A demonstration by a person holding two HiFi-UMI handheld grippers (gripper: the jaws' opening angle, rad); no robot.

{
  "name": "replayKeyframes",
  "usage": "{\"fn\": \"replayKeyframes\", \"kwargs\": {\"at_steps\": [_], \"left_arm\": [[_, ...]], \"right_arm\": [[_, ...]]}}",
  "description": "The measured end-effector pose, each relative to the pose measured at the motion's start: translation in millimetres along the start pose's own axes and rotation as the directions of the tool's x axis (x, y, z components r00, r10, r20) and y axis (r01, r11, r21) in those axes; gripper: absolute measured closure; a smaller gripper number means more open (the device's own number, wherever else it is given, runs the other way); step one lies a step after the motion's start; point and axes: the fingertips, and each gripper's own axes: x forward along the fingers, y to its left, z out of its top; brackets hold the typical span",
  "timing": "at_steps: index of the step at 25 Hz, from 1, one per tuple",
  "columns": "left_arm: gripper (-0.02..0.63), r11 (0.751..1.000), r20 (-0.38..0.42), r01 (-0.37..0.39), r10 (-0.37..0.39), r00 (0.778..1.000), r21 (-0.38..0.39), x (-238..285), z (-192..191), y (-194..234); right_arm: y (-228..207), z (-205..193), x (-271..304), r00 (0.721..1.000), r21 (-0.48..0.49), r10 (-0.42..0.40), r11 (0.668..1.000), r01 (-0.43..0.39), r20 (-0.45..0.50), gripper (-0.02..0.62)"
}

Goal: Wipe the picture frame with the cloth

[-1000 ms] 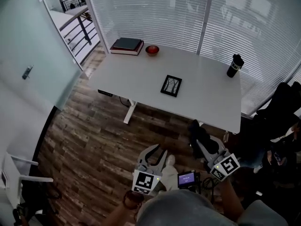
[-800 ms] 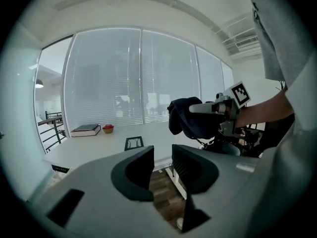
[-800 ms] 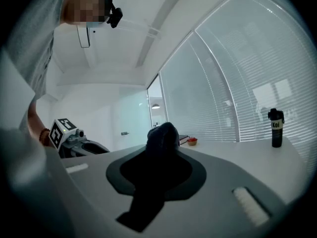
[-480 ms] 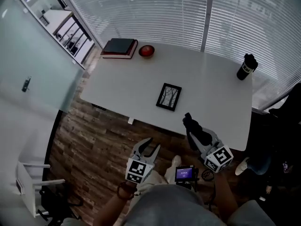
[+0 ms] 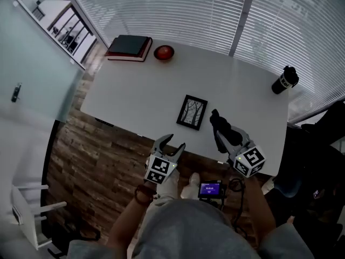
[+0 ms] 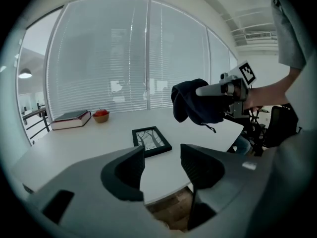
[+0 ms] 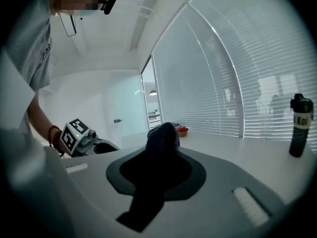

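A small black picture frame [image 5: 192, 112] with a tree print lies flat near the middle of the white table [image 5: 129, 90]; the left gripper view shows the frame [image 6: 151, 140] just beyond the jaws. My left gripper [image 5: 173, 142] hovers at the table's near edge, open and empty, its jaws having just been opening. My right gripper [image 5: 216, 121] is over the table to the right of the frame, shut on a dark cloth [image 5: 222, 127]. The cloth [image 7: 161, 152] fills the space between the right jaws and hangs down from them.
Two stacked books [image 5: 128, 47] and a red bowl [image 5: 164, 52] sit at the table's far left. A black bottle [image 5: 284, 80] stands at the far right. Window blinds run behind the table. Wooden floor and a white chair [image 5: 29, 212] lie to the left.
Both grippers have moved forward from over the floor to the table's near edge. The left jaws have spread wider. The right gripper keeps hold of the cloth.
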Motion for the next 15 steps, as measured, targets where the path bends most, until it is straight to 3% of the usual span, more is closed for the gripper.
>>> {"fn": "replayKeyframes", "kwargs": {"at_steps": [7, 11, 15], "left_arm": [[0.332, 0.98, -0.05, 0.182, -0.179, 0.983, 0.084, 27.7, -15.3, 43.1], [0.278, 0.935, -0.12, 0.313, -0.296, 0.948, 0.165, 47.6, -25.8, 60.4], [0.255, 0.885, -0.174, 0.394, -0.359, 0.917, 0.247, 57.9, -36.3, 73.4]], "right_arm": [[-16.1, 9.6, 82.4, 0.988, -0.137, -0.041, 0.99, 0.02, -0.148, 0.517], [-31.3, 1.5, 127.0, 0.969, -0.188, -0.073, 0.982, 0.028, -0.237, 0.517], [-46.8, -10.8, 161.4, 0.944, -0.216, -0.114, 0.975, 0.047, -0.311, 0.517]]}}
